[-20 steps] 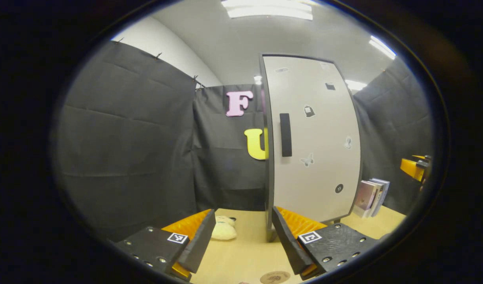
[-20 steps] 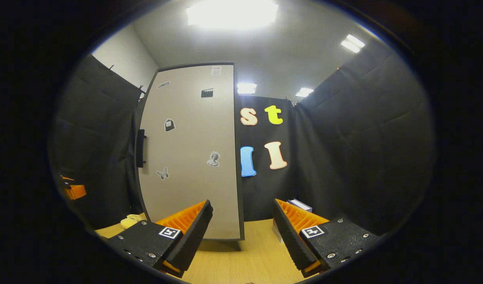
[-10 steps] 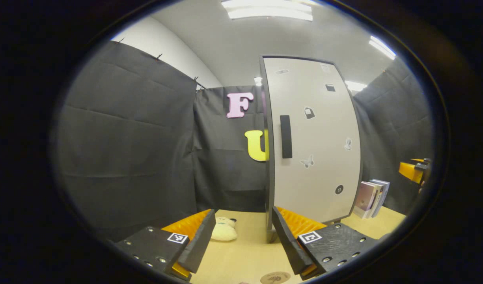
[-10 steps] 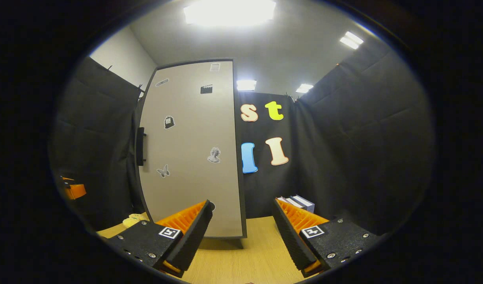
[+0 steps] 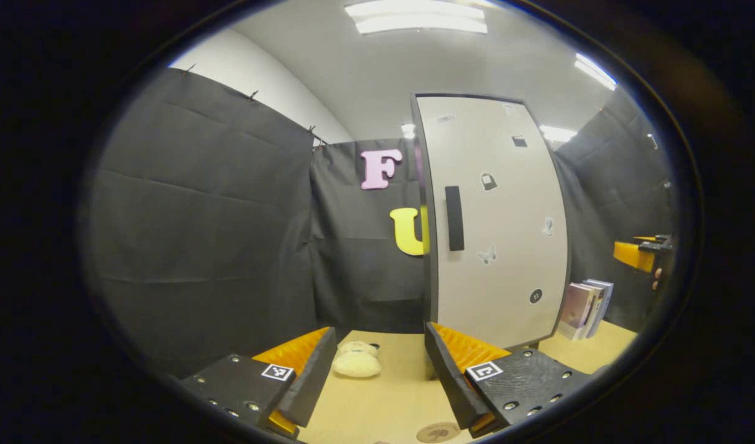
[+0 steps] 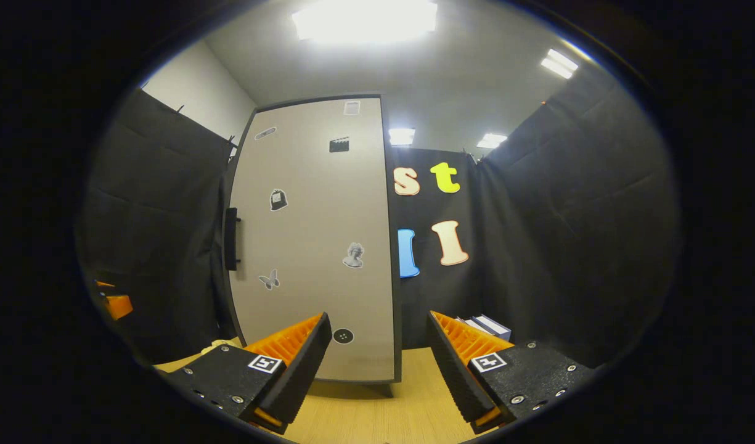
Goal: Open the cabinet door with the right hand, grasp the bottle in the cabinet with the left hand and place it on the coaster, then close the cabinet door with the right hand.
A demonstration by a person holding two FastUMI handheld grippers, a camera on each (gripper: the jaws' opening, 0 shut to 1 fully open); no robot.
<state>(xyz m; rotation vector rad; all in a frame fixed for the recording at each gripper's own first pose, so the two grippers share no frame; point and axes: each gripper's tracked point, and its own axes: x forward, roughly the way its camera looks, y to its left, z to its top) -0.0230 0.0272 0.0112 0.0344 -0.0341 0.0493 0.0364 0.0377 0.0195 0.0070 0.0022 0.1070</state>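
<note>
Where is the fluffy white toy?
In the left gripper view, the fluffy toy lies on the wooden table, just left of the closed cabinet.

Cream plush toy [image 5: 356, 362] lying on my wooden table [image 5: 377, 401], a row of books [image 5: 583, 307] standing upright at the table's far right, ceiling light panels [image 6: 365, 18] above me.

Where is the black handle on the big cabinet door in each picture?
Left gripper view: the handle stands upright a little right of the middle, near the left edge of the cabinet door.
Right gripper view: the handle sits left of the middle, seen edge-on, sticking out from the door's left edge.
Shared landmark: the butterfly sticker, lower down on the door and to the handle's right in both views.
</note>
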